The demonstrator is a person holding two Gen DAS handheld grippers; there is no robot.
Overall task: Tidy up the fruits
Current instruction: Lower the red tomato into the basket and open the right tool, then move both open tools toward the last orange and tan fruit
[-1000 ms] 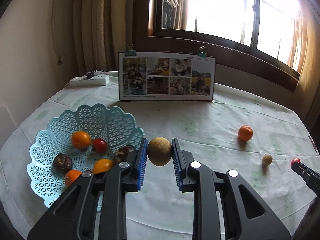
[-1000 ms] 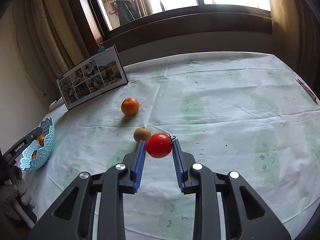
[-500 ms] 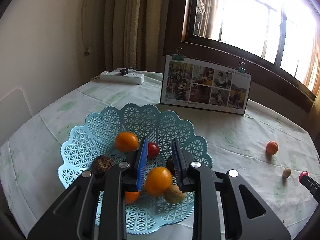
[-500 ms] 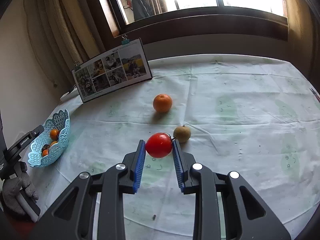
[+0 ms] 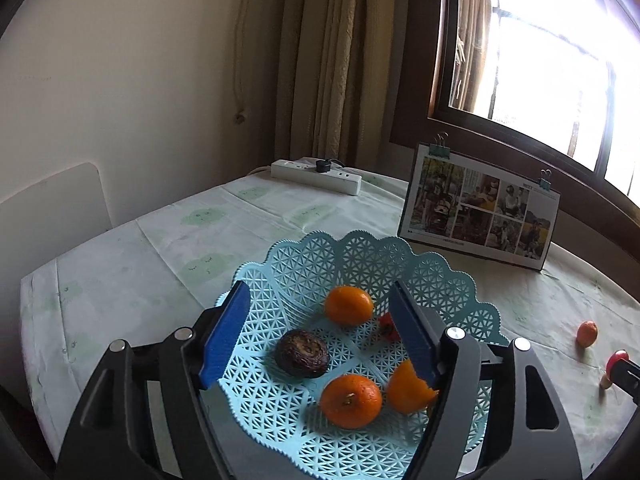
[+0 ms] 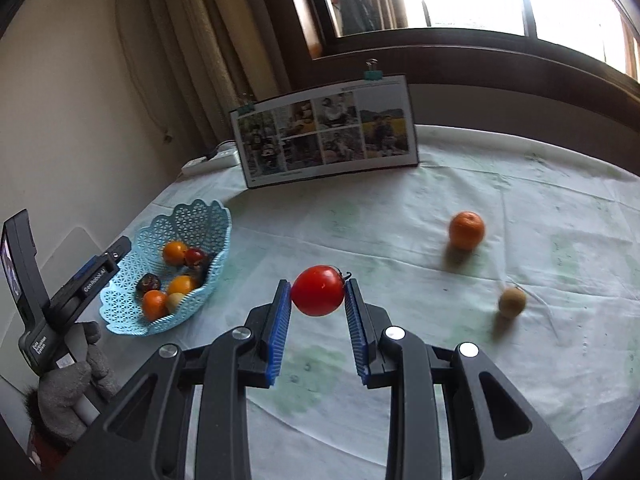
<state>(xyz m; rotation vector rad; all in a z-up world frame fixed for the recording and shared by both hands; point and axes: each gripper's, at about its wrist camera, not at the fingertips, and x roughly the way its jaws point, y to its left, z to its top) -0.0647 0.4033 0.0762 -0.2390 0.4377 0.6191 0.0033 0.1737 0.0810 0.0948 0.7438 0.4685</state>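
Observation:
My left gripper [image 5: 320,336] hangs open over the light-blue lattice basket [image 5: 360,248], with nothing between its wide-apart blue pads. Below it lie oranges [image 5: 348,305], a dark wrinkled fruit [image 5: 302,353] and a small red fruit [image 5: 387,326], half hidden by the right finger. My right gripper [image 6: 318,286] is shut on a red tomato [image 6: 318,290] and holds it above the tablecloth, right of the basket [image 6: 208,216]. A round tan fruit [image 6: 175,302] lies in the basket. An orange [image 6: 466,230] and a brown fruit [image 6: 512,300] sit on the table to the right.
A clipped photo board [image 6: 324,136] stands at the back of the round table, with a white power strip [image 5: 316,171] to its left near the curtain. A gloved hand [image 6: 68,384] holds the left gripper [image 6: 96,272] at the table's left edge. The window is behind.
The left gripper carried the tan fruit over the basket, let it go there and opened wide. The right gripper moved left toward the basket with the tomato held.

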